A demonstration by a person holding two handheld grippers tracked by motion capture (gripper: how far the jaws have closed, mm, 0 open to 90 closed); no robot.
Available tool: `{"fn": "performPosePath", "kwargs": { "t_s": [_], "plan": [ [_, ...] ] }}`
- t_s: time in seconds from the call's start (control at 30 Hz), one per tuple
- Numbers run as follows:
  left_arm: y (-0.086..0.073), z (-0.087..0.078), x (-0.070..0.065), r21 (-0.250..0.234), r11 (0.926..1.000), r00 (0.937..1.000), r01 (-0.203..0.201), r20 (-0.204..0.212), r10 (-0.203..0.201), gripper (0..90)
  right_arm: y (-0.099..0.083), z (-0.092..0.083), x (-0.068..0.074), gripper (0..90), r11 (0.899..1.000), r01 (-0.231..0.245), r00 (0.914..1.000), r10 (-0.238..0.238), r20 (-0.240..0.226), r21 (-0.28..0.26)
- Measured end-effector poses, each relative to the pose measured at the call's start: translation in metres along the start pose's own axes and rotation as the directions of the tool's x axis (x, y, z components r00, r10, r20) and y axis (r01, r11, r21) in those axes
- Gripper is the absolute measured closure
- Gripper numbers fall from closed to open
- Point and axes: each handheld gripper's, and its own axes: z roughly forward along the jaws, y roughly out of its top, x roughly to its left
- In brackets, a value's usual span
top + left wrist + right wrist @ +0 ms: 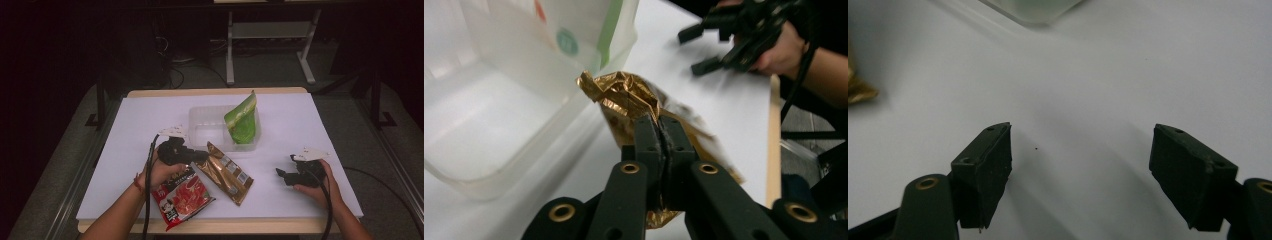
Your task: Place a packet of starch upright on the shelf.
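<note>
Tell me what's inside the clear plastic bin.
A green snack bag stands upright in the bin, leaning at its right end. The rest looks bare; the floor behind the bag is hidden.

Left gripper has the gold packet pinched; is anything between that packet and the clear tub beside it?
Nothing visible blocks the way. The gold packet, clamped in the left gripper, sits right at the clear tub wall. The green packet stands at the tub's right end, leaving the left part free.

A dim lab or test room: a white-covered tabletop (150, 120) on grey floor, bare white desk legs (230, 50) and loose cables (175, 75) behind it.
</note>
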Motion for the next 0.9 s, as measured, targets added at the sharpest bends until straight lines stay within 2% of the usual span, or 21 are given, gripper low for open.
{"fn": "performPosePath", "kwargs": {
  "t_s": [0.2, 0.37, 0.5, 0.57, 0.6, 0.67, 0.7, 0.83, 0.9],
  "plan": [
    [0.013, -0.016, -0.015, -0.076, 0.9971, 0.9998, -0.011, -0.014, 0.01, 90.0, 0.0, 0.001, 0.0, 24.2, 1.0, 0.0, 1.0, 0.0, 0.0, 0.004],
    [0.027, -0.03, -0.024, -0.153, 0.9882, 0.9996, -0.003, -0.026, -0.001, 90.0, 0.0, 0.001, 0.0, 24.3, 1.0, 0.006, 1.0, -0.006, -0.002, 0.008],
    [0.036, -0.037, -0.029, -0.171, 0.9849, 0.9991, -0.025, -0.039, 0.018, 90.0, 0.0, 0.001, 0.0, 24.3, 1.0, 0.002, 1.0, -0.002, -0.005, 0.008],
    [0.038, -0.037, -0.03, -0.181, 0.9831, 0.9979, -0.027, -0.062, 0.016, 90.0, 0.0, 0.001, 0.0, 24.2, 1.0, 0.001, 1.0, -0.001, -0.007, 0.009],
    [0.039, -0.037, -0.03, -0.18, 0.9833, 0.9983, -0.026, -0.056, 0.017, 90.0, 0.0, 0.001, 0.0, 24.2, 1.0, 0.001, 1.0, -0.001, -0.008, 0.009],
    [0.04, -0.039, -0.03, -0.205, 0.9784, 0.9976, -0.024, -0.068, 0.01, 90.0, 0.0, 0.001, 0.0, 24.2, 1.0, 0.0, 1.0, 0.0, -0.01, 0.009],
    [0.041, -0.04, -0.03, -0.208, 0.9778, 0.9981, -0.026, -0.061, 0.013, 90.0, 0.0, 0.001, 0.0, 24.2, 1.0, -0.001, 1.0, 0.001, -0.01, 0.008],
    [0.046, -0.042, -0.029, -0.231, 0.9728, 0.9972, -0.022, -0.075, 0.005, 90.0, 0.0, 0.001, 0.0, 24.2, 1.0, 0.0, 1.0, 0.0, -0.008, 0.009],
    [0.05, -0.045, -0.028, -0.253, 0.9672, 0.9971, -0.02, -0.076, 0.001, 90.0, 0.0, 0.001, 0.0, 24.2, 1.0, -0.001, 1.0, 0.001, -0.009, 0.011]
  ]
}}
